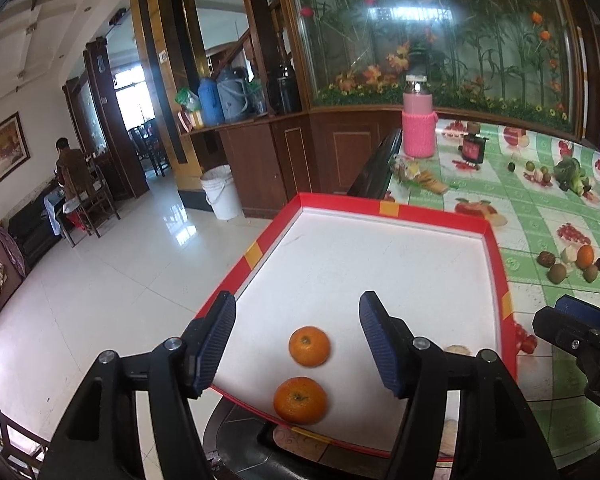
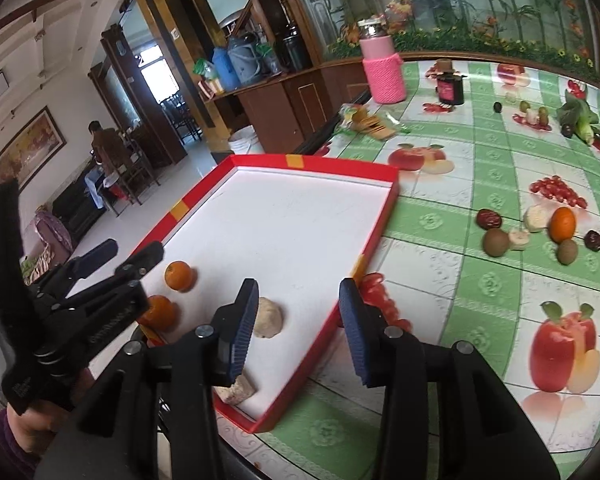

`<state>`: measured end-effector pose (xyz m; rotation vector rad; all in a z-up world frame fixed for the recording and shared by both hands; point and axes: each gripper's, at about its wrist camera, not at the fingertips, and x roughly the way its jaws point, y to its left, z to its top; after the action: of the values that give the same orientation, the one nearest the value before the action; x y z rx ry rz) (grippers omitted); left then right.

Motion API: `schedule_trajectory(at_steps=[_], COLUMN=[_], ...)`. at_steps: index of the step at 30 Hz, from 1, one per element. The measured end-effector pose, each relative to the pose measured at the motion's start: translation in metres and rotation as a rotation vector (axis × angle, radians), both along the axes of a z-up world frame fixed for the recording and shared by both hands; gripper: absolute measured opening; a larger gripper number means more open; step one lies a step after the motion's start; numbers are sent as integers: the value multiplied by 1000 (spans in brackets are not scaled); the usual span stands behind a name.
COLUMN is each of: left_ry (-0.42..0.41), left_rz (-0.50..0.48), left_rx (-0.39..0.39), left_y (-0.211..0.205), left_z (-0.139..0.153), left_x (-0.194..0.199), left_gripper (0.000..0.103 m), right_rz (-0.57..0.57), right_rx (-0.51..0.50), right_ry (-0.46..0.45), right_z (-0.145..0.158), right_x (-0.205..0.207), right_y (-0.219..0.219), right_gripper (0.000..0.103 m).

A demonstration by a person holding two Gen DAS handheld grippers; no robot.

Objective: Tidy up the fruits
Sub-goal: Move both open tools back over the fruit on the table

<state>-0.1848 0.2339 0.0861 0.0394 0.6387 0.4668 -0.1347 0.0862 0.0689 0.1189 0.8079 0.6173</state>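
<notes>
Red tray [image 2: 380, 216], near pale piece [image 2: 240, 391] half hidden

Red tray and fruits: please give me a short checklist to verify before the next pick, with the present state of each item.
1. Left gripper empty, jaws apart: ok.
2. Right gripper empty, jaws apart: ok.
3. Two oranges lie inside the red tray: ok.
4. Two pale pieces lie inside the tray: ok.
5. All fruits organized: not ok; an orange and two kiwis lie on the table.
6. Tray fully supported on the table: cannot tell.
</notes>
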Motion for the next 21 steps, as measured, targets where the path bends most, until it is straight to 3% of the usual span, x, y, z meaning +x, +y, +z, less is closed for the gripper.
schedule_trajectory(at_steps=[7, 21], left_ry=[-37, -9], left_rz=[-31, -68], left_rx=[31, 77], left_y=[-20, -53], left_z=[15, 16], left_x=[0, 18], left_gripper=[67, 67], right_rz=[-44, -109], right_rx=[33, 90], right_ry=[0, 9], right_z=[3, 3], right_x=[5, 19], right_y=[-31, -84], right_gripper=[44, 44])
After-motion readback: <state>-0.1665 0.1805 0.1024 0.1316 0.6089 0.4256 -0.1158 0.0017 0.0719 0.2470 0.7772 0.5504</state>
